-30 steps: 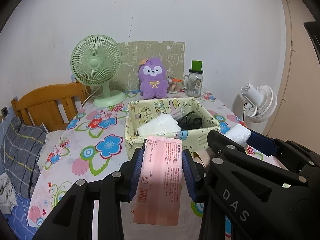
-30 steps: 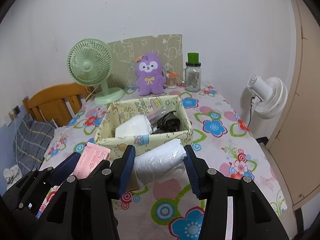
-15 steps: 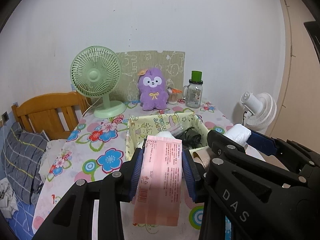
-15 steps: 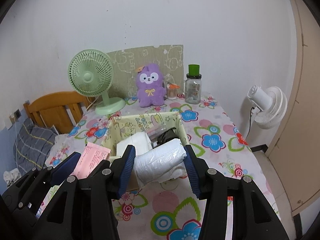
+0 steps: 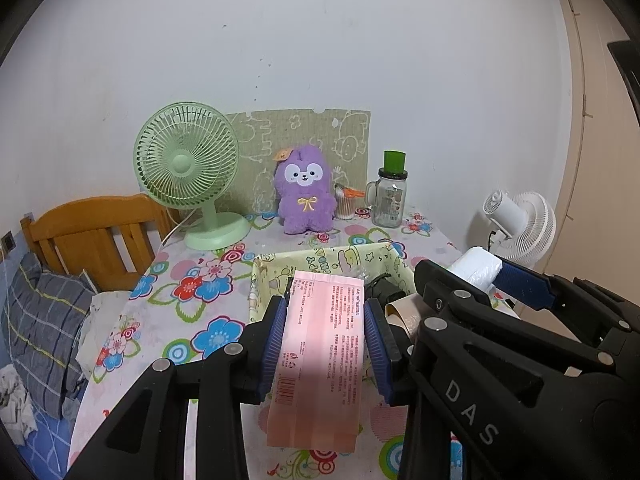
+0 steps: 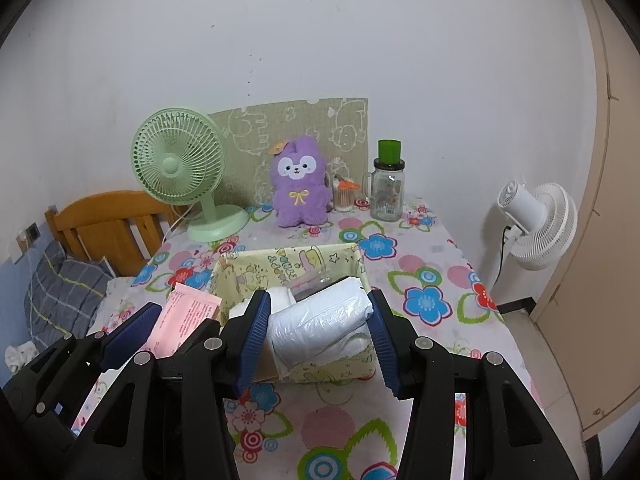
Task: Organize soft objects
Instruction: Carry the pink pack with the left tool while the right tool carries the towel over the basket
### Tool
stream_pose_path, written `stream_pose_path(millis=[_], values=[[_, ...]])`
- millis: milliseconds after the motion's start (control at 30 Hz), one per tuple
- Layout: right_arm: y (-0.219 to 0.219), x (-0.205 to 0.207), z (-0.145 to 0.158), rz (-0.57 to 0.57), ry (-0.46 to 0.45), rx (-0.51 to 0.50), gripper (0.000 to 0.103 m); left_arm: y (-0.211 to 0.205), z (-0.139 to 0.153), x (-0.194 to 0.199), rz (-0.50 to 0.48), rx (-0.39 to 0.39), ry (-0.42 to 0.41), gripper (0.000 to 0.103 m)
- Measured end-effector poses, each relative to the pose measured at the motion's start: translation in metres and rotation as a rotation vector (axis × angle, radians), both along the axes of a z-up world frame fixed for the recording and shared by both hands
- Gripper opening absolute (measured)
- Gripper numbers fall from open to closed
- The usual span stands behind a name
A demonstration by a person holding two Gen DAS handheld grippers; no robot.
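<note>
My left gripper point(image 5: 325, 342) is shut on a flat pink packet point(image 5: 320, 364) with red print, held above the table in front of the yellow fabric storage box point(image 5: 320, 258). My right gripper point(image 6: 318, 334) is shut on a white plastic-wrapped soft pack point(image 6: 318, 320), also lifted just in front of the box point(image 6: 288, 260). In the right wrist view the pink packet point(image 6: 188, 316) and the left gripper show at the lower left. The box holds a white folded item point(image 6: 280, 296), clear plastic and a dark object point(image 5: 386, 286). A purple plush toy point(image 6: 298, 186) sits at the back.
A green desk fan point(image 5: 188, 168) stands back left, a glass jar with a green lid point(image 5: 390, 194) back right, and a small cup of sticks point(image 5: 346, 204) between. A white floor fan point(image 6: 536, 224) stands right of the flowered table point(image 6: 424, 280). A wooden headboard point(image 5: 96, 228) and bedding lie left.
Both grippers have risen with their loads. The box and table sit lower in both views and more of the wall shows. Grips are unchanged.
</note>
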State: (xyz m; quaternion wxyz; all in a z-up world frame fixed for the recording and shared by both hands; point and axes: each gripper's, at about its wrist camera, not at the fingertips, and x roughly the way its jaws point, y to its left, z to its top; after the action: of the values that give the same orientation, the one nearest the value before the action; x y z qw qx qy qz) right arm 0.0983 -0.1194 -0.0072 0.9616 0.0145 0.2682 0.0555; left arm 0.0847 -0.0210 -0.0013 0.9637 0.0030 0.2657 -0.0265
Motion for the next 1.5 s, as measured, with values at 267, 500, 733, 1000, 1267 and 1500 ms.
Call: stream_pose_path(millis=[267, 500, 733, 1000, 1267, 1500], values=[[-0.001, 0.022, 0.000, 0.002, 0.006, 0.004, 0.052, 0.000, -0.001, 0.019, 0.002, -0.005, 0.007, 0.040], [-0.002, 0.041, -0.003, 0.002, 0.020, 0.008, 0.052, 0.000, -0.004, 0.036, 0.006, -0.005, 0.014, 0.040], [-0.005, 0.059, -0.008, -0.006, 0.032, 0.011, 0.052, -0.002, -0.009, 0.056, 0.000, 0.000, 0.024, 0.040], [-0.006, 0.081, -0.016, -0.014, 0.055, 0.015, 0.052, -0.002, -0.018, 0.079, 0.003, -0.003, 0.046, 0.040], [-0.005, 0.104, -0.025, -0.016, 0.070, 0.024, 0.052, 0.001, -0.027, 0.100, 0.007, -0.005, 0.062, 0.040], [-0.002, 0.123, -0.034, -0.009, 0.095, 0.027, 0.052, 0.004, -0.037, 0.119, 0.018, -0.002, 0.083, 0.040]])
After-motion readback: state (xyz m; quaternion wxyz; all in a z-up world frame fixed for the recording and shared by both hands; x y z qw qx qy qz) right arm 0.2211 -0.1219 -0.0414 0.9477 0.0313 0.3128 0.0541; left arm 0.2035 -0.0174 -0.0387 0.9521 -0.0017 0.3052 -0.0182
